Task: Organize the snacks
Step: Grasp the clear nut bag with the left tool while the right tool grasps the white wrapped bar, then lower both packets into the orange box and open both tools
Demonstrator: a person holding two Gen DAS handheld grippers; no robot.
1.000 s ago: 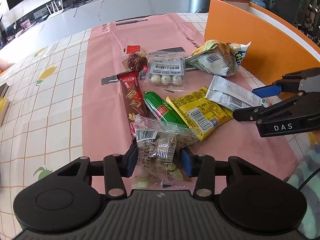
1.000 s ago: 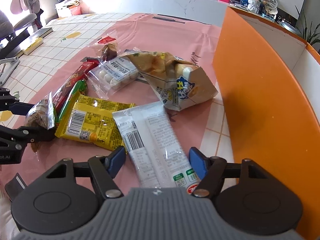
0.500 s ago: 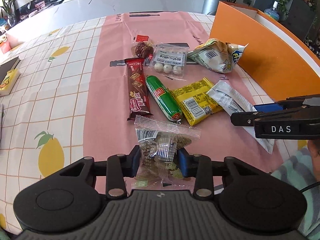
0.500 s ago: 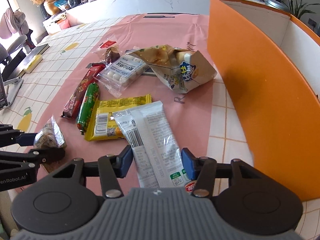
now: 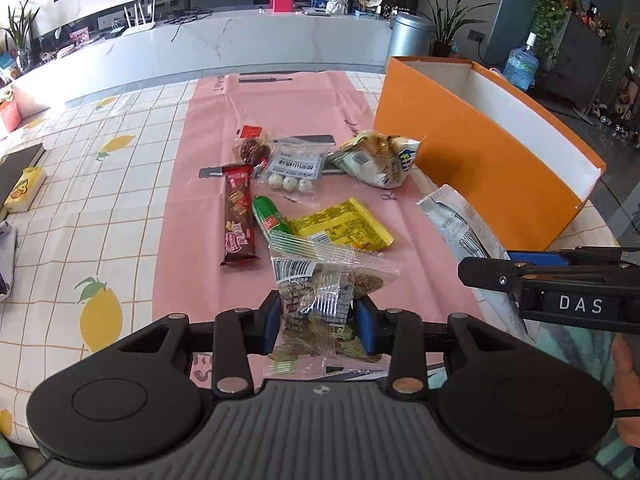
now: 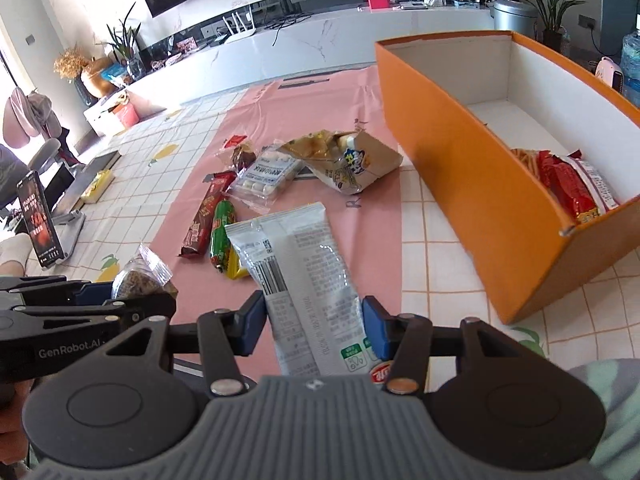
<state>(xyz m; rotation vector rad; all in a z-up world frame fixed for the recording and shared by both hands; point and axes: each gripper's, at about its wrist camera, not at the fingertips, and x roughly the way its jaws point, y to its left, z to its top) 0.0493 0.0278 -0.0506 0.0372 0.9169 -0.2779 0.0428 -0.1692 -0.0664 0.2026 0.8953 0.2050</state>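
Observation:
My left gripper [image 5: 318, 322] is shut on a clear packet of brown nutty snacks [image 5: 324, 292], held above the pink mat [image 5: 192, 200]. My right gripper [image 6: 314, 330] is shut on a long silver-white packet [image 6: 304, 268], also lifted off the table. Still lying on the mat are a brown chocolate bar [image 5: 239, 216], a green sausage [image 5: 269, 216], a yellow packet [image 5: 340, 228], a clear pack of white balls [image 5: 294, 168], a small dark round snack [image 5: 251, 148] and a crumpled beige bag [image 5: 376, 158]. To the right stands the orange box [image 6: 472, 184], holding red packets [image 6: 568, 188].
The table wears a white checked cloth with lemon prints [image 5: 100, 312]. A phone on a stand [image 6: 38, 220] and books [image 5: 24, 188] sit at the left edge. A person's hand and patterned sleeve [image 5: 624, 368] hold the right gripper. A white counter [image 5: 240, 48] runs behind.
Both grippers have closed on their packets and risen from the mat, carrying the clear packet and the silver packet up; more of the orange box's inside shows in the right wrist view.

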